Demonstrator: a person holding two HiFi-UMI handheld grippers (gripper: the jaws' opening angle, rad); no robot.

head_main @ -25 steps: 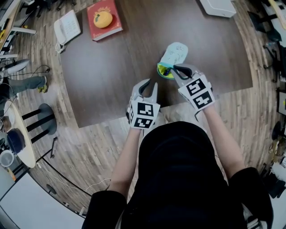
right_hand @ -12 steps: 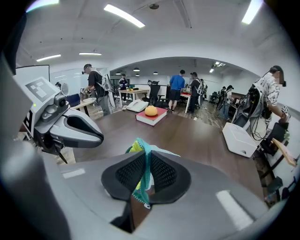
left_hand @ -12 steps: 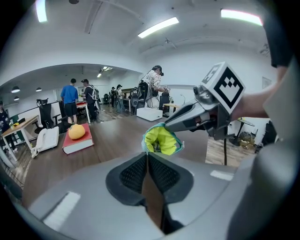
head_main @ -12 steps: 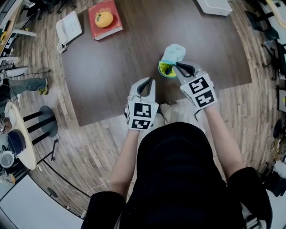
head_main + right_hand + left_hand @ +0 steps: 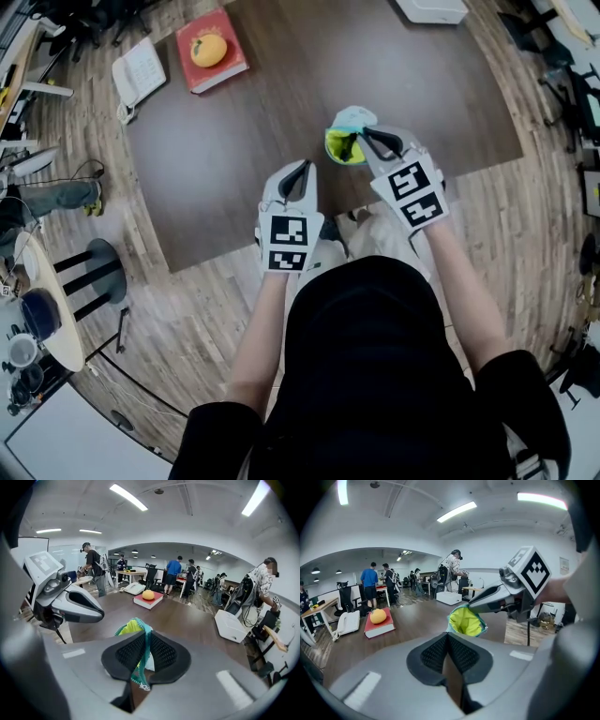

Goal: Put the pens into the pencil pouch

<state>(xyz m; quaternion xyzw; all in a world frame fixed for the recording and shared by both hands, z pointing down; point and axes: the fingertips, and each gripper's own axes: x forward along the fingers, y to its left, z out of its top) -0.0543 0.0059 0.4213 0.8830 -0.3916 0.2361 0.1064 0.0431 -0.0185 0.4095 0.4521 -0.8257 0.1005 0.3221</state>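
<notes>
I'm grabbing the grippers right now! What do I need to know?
Left gripper: jaws shut, nothing between them, held beside the pouch.
Right gripper: jaws shut on the teal zipper edge of the pencil pouch, keeping its mouth open so the yellow-green lining shows.
Pens: none show on the table. Whether any are already inside the pouch can't be told.
Done: the pouch is open and held.
Left: check inside the pouch for pens and put in any that are missing.

Orange (image 5: 208, 50) atop red book (image 5: 228, 69); telephone (image 5: 139, 71) nearby
</notes>
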